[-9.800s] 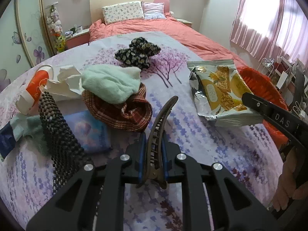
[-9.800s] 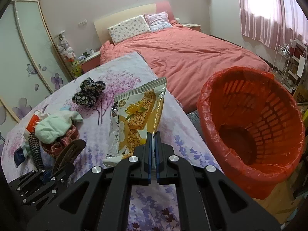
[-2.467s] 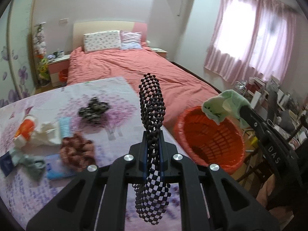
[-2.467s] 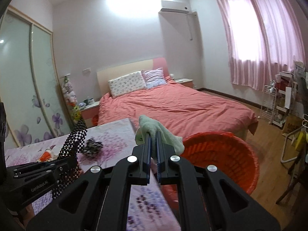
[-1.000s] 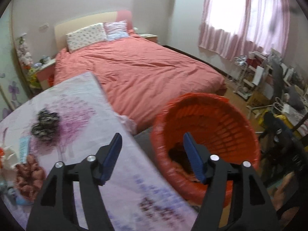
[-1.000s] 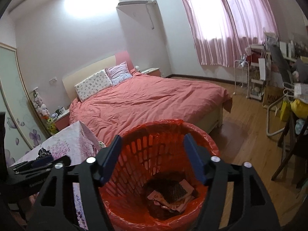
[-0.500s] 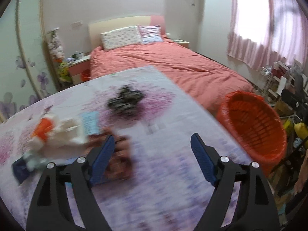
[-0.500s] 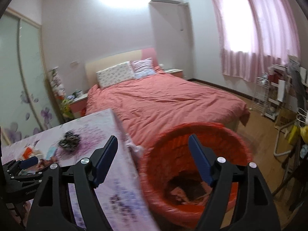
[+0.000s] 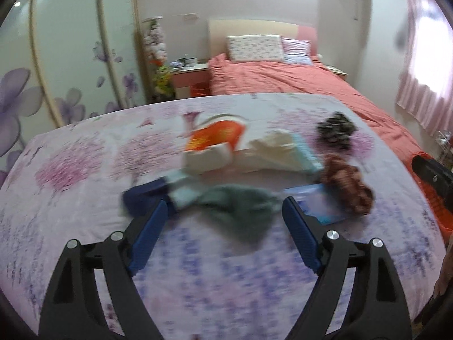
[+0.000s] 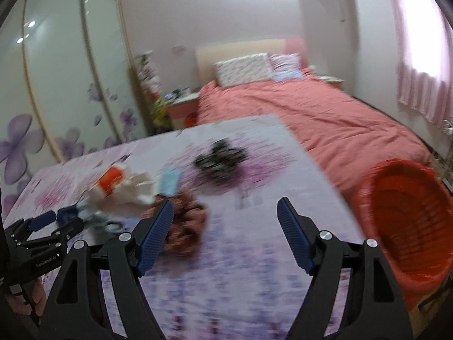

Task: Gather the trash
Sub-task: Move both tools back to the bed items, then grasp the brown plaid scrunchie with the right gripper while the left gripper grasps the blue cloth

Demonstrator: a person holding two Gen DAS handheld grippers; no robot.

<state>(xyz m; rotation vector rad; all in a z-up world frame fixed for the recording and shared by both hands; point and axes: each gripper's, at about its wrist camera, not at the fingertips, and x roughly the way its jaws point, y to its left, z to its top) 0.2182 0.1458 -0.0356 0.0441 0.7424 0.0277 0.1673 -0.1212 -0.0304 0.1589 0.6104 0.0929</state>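
Left gripper (image 9: 223, 218) gapes wide to straddle the grey-green cloth (image 9: 240, 212); right gripper (image 10: 225, 216) likewise wide (both empty).

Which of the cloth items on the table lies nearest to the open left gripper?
The grey-green cloth, directly ahead between the left gripper's fingers; the reddish-brown cloth and black patterned one lie farther right.

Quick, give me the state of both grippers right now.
Left gripper: open, holding nothing, over the grey-green cloth.
Right gripper: open, holding nothing, above the floral table cover.
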